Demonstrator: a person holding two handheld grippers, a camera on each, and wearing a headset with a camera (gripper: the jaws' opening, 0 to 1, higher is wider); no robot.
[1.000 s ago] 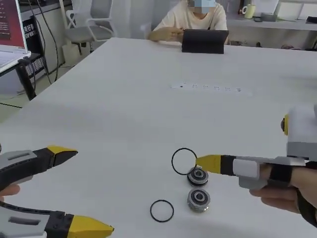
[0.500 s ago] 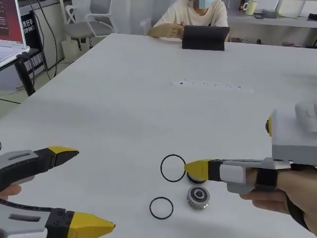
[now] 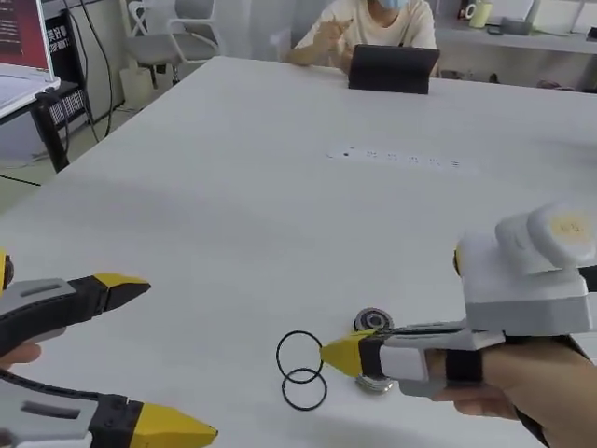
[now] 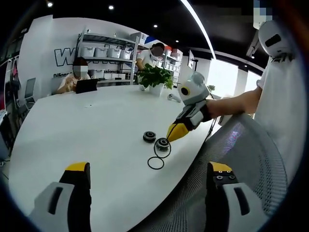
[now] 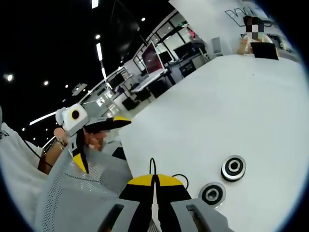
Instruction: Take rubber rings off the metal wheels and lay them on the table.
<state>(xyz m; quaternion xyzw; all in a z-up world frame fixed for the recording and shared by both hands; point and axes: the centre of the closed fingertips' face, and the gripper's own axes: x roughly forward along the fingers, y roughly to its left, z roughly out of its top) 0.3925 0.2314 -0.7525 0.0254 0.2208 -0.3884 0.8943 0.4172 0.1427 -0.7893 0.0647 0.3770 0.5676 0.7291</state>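
Looks close to done. Counting two rings off and two wheels, all on the white table (image 3: 233, 187).

- Flat rubber ring (image 3: 304, 390): lying on the table, loose, nearest the front edge.
- Pinched rubber ring (image 3: 300, 353): gripped by its rim in the right gripper (image 3: 338, 355), jaws pressed fully together on it. In the right gripper view, a thin black loop pokes out past the tips. Sits low and overlaps the flat rubber ring. Cannot tell whether resting on the table or just above it.
- Far metal wheel (image 3: 373, 320) and near metal wheel (image 3: 375, 383): close together just beside the rings, the near one partly under the right gripper. Rims look bare, but too small to rule out another ring.
- Left gripper (image 3: 177, 358): spread wide, holding nothing, well apart to the left.

Probably left: let go of the pinched rubber ring, ideally clear of the other.
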